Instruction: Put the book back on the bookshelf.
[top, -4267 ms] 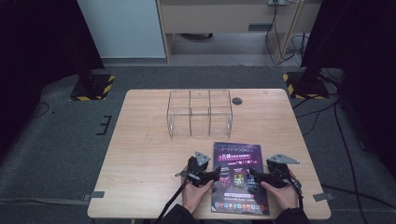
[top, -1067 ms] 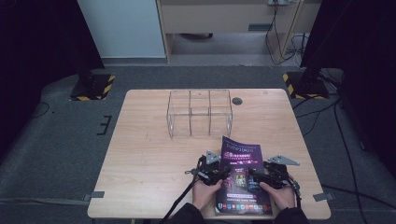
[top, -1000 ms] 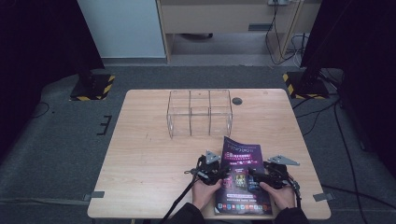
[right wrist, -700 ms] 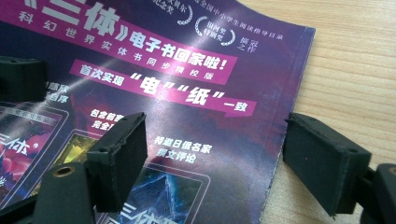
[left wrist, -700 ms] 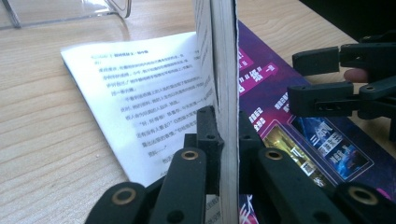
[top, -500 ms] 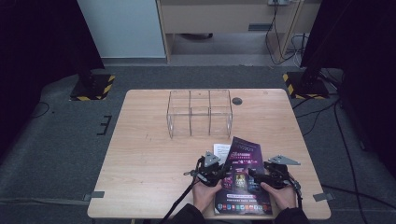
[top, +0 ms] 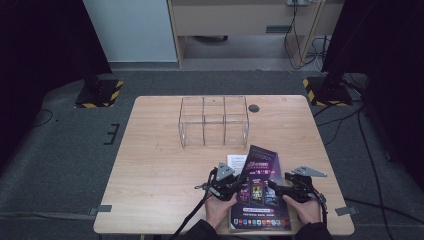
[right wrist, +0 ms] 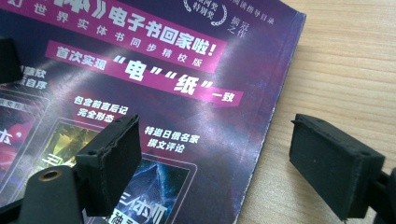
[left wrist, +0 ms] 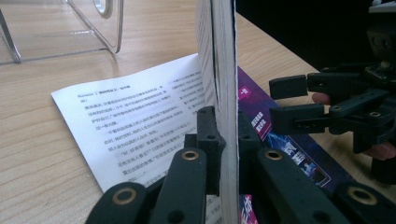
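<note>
From above we see one magazine [top: 260,192], one clear box [top: 214,121] beyond it, two grippers. Left gripper [left wrist: 224,140] clamps the magazine's lifted cover [left wrist: 219,70]. Right gripper [right wrist: 215,163] hangs released over the magazine's edge [right wrist: 261,140].

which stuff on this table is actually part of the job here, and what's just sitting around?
In the job:
- magazine, its cover pages lifted on edge over a white text page
- left gripper, shut on those pages
- right gripper, open over the magazine's right edge

Lying about:
- clear acrylic organizer, beyond the magazine
- round black grommet in the table
</note>
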The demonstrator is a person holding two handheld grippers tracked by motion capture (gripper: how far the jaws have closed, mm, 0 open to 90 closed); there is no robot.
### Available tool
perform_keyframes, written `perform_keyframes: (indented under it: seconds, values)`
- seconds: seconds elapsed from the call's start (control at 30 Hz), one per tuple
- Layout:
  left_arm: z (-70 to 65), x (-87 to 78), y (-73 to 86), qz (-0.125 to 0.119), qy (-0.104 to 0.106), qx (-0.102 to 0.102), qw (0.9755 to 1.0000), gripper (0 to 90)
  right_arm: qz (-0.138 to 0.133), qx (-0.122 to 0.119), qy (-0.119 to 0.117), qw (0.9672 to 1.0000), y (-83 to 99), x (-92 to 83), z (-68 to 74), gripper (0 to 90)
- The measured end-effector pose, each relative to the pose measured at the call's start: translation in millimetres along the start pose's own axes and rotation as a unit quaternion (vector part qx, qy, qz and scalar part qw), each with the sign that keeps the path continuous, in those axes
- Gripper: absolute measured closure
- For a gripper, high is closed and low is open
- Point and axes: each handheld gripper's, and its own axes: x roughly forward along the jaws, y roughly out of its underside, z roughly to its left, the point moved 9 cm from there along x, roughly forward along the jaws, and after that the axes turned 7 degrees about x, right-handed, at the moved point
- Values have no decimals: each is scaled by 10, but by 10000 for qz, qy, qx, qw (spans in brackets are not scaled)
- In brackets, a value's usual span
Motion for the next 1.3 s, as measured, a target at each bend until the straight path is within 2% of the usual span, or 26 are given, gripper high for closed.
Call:
perform_keyframes:
  seconds: [0.17, 0.57, 1.07, 1.2, 1.3]
  values:
    - [-20, -58, -73, -170, 34, 38, 9998, 848, -78, -12, -67, 9999, -26, -26, 15, 161]
    - [-28, -146, -162, -346, 73, 79, 9993, 848, -178, 16, -193, 9997, -55, -63, 39, 155]
    - [-29, -276, -257, -569, 62, 115, 9983, 848, -145, 133, -601, 9980, -51, -37, 129, 153]
    - [-35, -299, -274, -618, 84, 124, 9980, 848, -171, 275, -791, 9963, -65, -24, 160, 152]
    - [-41, -310, -282, -641, 105, 129, 9978, 848, -161, 248, -888, 9956, -62, -2, 176, 155]
